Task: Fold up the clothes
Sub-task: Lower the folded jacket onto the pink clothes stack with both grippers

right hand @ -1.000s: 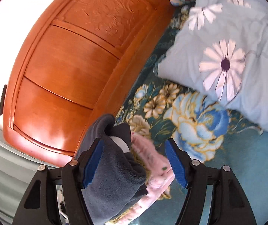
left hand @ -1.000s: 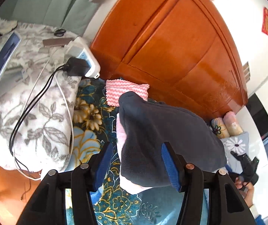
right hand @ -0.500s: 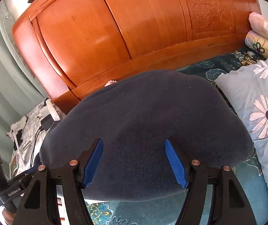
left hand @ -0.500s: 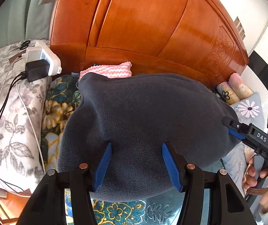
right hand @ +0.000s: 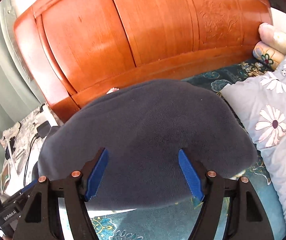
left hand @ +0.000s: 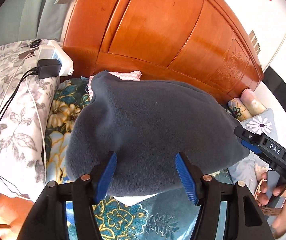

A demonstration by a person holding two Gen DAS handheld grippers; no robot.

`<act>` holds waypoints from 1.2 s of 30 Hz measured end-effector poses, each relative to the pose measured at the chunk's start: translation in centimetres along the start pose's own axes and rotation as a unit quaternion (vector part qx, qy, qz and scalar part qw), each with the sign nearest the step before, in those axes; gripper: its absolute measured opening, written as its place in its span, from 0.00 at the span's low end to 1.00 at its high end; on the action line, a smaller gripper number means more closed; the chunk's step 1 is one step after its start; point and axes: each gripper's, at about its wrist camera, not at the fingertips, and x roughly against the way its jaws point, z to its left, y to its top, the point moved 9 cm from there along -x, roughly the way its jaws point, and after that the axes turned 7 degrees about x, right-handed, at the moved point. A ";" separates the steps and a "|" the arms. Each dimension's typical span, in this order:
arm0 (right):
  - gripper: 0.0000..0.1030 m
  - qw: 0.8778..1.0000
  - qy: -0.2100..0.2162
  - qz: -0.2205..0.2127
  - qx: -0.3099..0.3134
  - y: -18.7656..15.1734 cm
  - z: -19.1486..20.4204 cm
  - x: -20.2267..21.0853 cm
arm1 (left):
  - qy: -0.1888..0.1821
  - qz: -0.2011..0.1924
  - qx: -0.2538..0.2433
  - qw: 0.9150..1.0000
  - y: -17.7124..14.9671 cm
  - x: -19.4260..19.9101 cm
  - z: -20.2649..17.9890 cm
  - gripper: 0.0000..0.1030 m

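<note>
A dark grey fleece garment (left hand: 153,132) lies folded and spread flat on the teal flowered bedspread (left hand: 123,220); it fills the middle of the right wrist view (right hand: 149,140) too. A white layer peeks from under its near edge. My left gripper (left hand: 145,175) is open, its blue pads over the garment's near edge, holding nothing. My right gripper (right hand: 143,175) is open over the near edge as well, and it shows at the right of the left wrist view (left hand: 263,146). A folded pink cloth (left hand: 127,75) lies behind the garment by the headboard.
An orange wooden headboard (left hand: 163,40) stands behind. A flowered pillow (left hand: 12,120) at the left carries a power strip (left hand: 52,62) with black cables. A grey daisy-print quilt (right hand: 273,120) and rolled pillows (right hand: 271,46) lie at the right.
The garment went from a narrow bunched fold to a wide flat fold across the bed. Both grippers swung round to face the headboard and hover open over its near edge.
</note>
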 end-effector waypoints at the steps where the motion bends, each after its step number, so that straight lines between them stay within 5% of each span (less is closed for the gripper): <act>1: 0.72 1.000 -0.015 -0.011 0.000 -0.3 0.1 0.7 | 0.004 -0.005 -0.004 1.000 -0.6 0.3 0.0 0.73; 4: 0.74 0.998 -0.052 -0.040 0.013 -1.7 0.8 2.0 | 0.017 -0.020 -0.032 0.999 -2.5 1.0 0.0 0.83; 7: 0.89 0.995 -0.076 -0.052 0.038 -3.1 1.9 2.6 | 0.033 -0.019 -0.056 0.998 -4.4 0.9 0.4 0.92; 10: 0.93 0.993 -0.089 -0.064 0.052 -4.8 2.8 2.7 | 0.039 -0.020 -0.059 0.997 -5.9 0.6 1.3 1.00; 26: 0.93 0.982 -0.165 -0.086 0.013 -13.9 0.5 0.0 | 0.136 -0.035 -0.054 0.989 -9.3 -4.2 6.9 1.00; 36: 0.93 0.972 -0.207 -0.101 -0.046 -14.6 -2.5 1.4 | 0.116 -0.006 -0.061 0.991 -11.1 -5.6 5.7 1.00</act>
